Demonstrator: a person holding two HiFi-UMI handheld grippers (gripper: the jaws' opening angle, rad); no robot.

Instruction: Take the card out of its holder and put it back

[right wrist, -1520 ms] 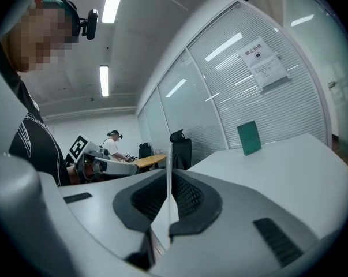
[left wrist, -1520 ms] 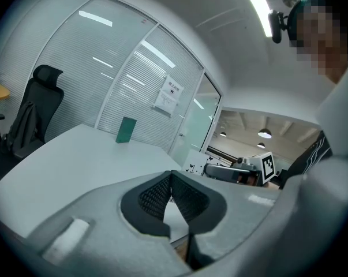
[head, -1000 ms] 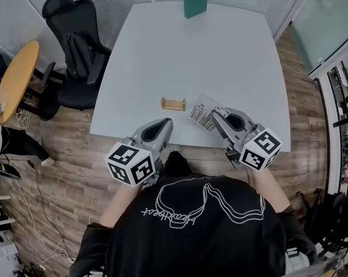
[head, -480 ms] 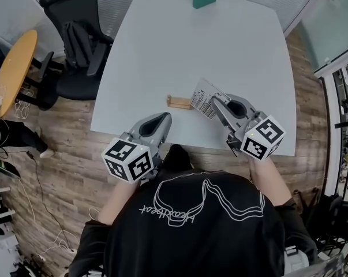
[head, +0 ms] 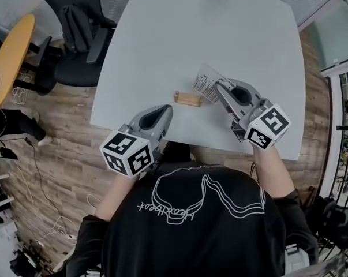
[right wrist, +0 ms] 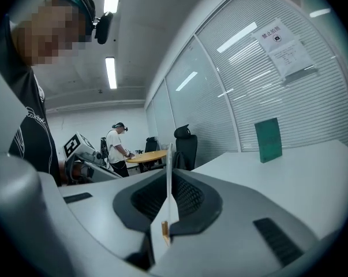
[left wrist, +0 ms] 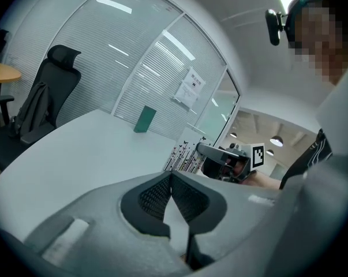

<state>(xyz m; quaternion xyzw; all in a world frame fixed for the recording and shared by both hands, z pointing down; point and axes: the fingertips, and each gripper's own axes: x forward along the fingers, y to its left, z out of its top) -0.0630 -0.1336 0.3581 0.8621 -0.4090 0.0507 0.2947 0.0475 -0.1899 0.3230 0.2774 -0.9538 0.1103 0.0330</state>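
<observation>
card [head: 206,81] pinched in right hand-held gripper [head: 219,86], holder [head: 189,98] near table [head: 133,97] edge

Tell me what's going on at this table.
A person works at a white table with a gripper in each hand. The right gripper is shut on a printed card, holding it on edge by the right end of the small wooden card holder; the card looks to be out of the slot. The left gripper is shut on nothing, near the table's near edge and apart from the holder.
</observation>
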